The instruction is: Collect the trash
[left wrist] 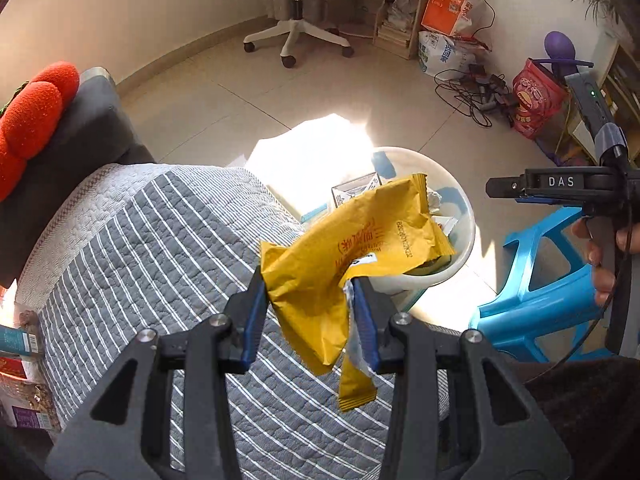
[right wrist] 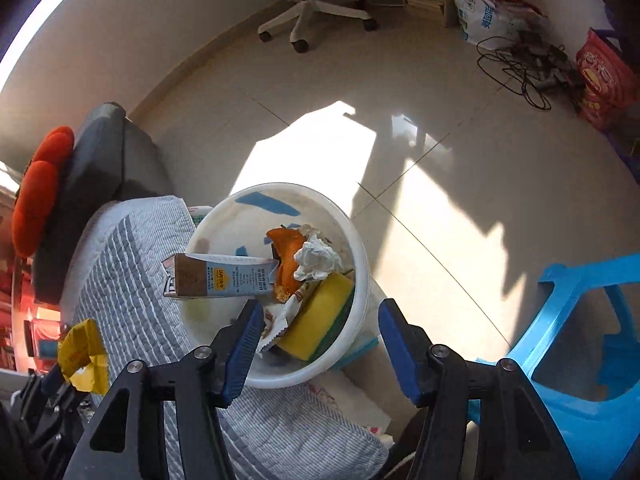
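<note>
My left gripper [left wrist: 310,300] is clamped on a crumpled yellow wrapper [left wrist: 352,248], both blue pads pressed into it, a loose tail hanging below. It hangs above the striped grey quilt [left wrist: 160,240], its top end overlapping the near rim of the white bin [left wrist: 460,200] in this view. My right gripper [right wrist: 320,340] stands wide apart with nothing between its pads, poised over the bin's near rim [right wrist: 360,240]. Inside the bin: a yellow-green sponge [right wrist: 320,320], a small printed wrapper [right wrist: 280,320], a brown-and-blue carton [right wrist: 216,278] lying across the left rim, a crumpled white tissue [right wrist: 318,260], orange peel [right wrist: 286,256]. Blue plastic stool [right wrist: 580,340] just right of the bin. Sunlit tile floor [right wrist: 440,160] beyond. Far back: white office chair [left wrist: 296,20], cables [left wrist: 472,92], bags against the wall.
</note>
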